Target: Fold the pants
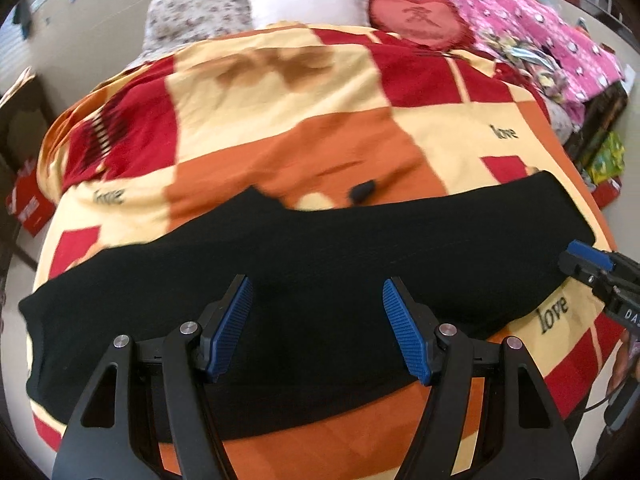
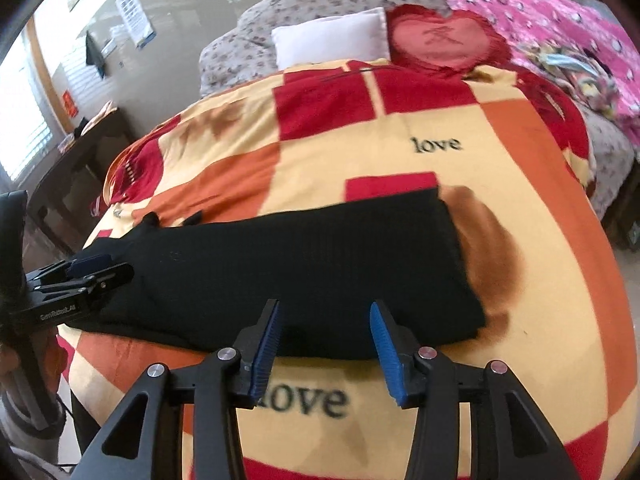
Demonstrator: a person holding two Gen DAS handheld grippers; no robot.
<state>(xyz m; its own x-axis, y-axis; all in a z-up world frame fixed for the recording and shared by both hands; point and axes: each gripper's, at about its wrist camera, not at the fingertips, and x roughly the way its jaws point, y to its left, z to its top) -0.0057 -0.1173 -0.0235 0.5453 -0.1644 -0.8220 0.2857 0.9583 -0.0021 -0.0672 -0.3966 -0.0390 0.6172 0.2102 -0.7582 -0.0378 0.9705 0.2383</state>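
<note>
Black pants lie flat in a long band across the checked blanket on the bed. Left gripper hovers over their middle, jaws spread wide, nothing held. Right gripper sits at the near edge by the squared end (blue pads parted, empty).

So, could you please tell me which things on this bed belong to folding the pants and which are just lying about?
Part of the job:
black pants
left gripper, open
right gripper, open
checked blanket, the work surface

Just lying about:
white pillow
red heart cushion
pink quilt
</note>
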